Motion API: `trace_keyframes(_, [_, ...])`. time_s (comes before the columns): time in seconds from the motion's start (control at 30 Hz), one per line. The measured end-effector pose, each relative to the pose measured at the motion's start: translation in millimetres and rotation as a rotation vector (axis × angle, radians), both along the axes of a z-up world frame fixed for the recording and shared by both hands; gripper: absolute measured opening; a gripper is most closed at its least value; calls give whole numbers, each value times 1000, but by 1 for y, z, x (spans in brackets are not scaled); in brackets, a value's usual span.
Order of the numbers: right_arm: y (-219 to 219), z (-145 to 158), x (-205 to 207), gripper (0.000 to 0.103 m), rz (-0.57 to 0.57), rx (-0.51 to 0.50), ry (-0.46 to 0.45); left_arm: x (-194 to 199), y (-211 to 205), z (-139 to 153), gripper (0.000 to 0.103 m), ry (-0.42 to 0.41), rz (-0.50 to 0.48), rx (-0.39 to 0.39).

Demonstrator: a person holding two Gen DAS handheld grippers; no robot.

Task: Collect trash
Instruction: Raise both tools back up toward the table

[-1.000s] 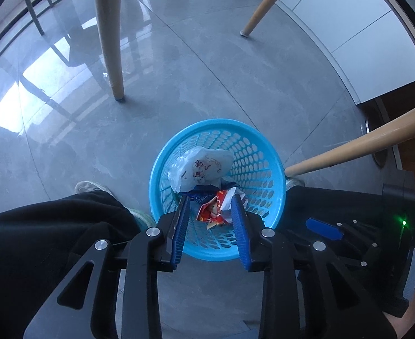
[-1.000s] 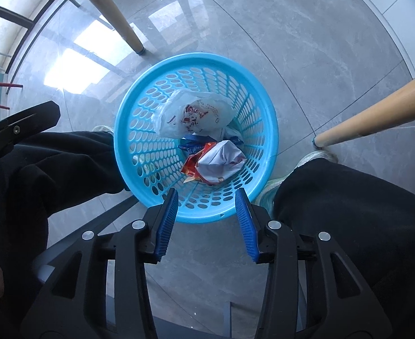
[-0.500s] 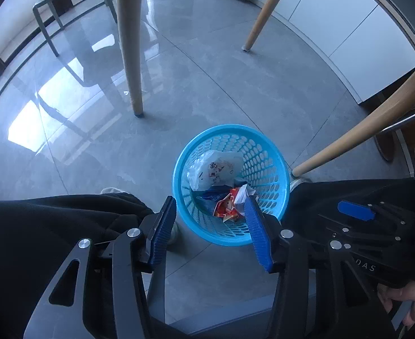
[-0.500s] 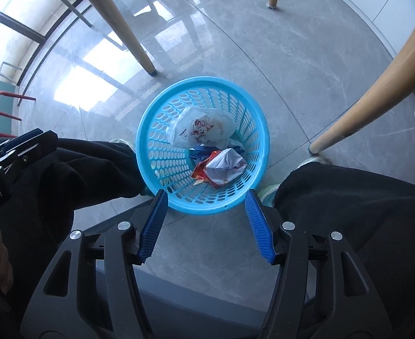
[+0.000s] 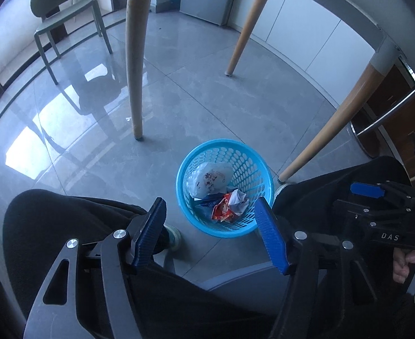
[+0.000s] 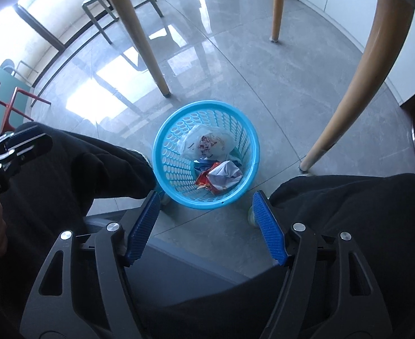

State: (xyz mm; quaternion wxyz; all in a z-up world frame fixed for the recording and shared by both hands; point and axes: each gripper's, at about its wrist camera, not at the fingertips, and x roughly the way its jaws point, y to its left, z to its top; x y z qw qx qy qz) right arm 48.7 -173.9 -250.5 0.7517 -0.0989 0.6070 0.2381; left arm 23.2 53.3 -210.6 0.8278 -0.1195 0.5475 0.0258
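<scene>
A blue perforated basket stands on the grey floor between the person's legs; it also shows in the right wrist view. Inside lie a white printed plastic bag, a crumpled white paper and a red wrapper. The same bag, paper and wrapper show in the right wrist view. My left gripper is open and empty, high above the basket. My right gripper is open and empty, also well above it.
Wooden table legs stand around the basket. A green chair is at the far left. The person's black-trousered legs flank the basket. A white cabinet lines the back wall.
Both grippers have risen and pulled back from the basket, which now looks smaller. Both sets of jaws have opened wider. The trash in the basket has not moved.
</scene>
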Motion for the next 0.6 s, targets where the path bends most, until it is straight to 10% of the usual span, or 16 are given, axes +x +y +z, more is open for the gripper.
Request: trace_keyframes(0.6, [-35, 157, -62, 69, -8, 156, -384, -43, -2, 120, 73, -327, -50, 76])
